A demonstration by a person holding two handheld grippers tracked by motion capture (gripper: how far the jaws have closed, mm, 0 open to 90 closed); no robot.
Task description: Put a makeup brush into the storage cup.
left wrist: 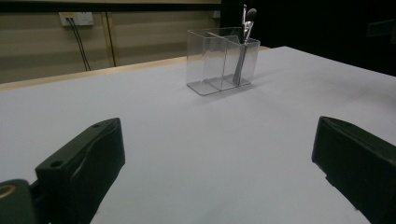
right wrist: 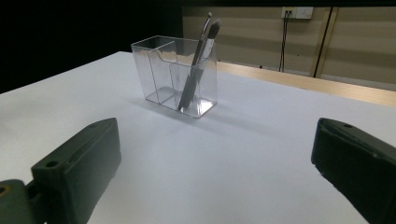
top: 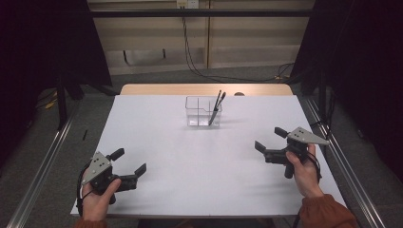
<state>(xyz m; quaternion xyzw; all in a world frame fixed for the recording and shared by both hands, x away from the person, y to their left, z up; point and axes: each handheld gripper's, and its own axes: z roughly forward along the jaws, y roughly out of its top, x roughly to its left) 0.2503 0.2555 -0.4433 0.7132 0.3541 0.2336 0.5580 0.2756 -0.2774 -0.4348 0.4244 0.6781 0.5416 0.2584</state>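
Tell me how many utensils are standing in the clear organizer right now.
2: a pen and a makeup brush, leaning together in the clear organizer's right-hand compartment in the high view. The other compartments look empty.

Left gripper (top: 129, 160): jaws wide apart, held low at the near left.
Right gripper (top: 268, 138): jaws wide apart, at the right.

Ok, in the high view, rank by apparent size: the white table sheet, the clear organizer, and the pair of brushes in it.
1. White table sheet, by far the largest.
2. Clear organizer.
3. Brushes, thin dark sticks leaning in its right compartment; they rise above its rim but cover far less area.
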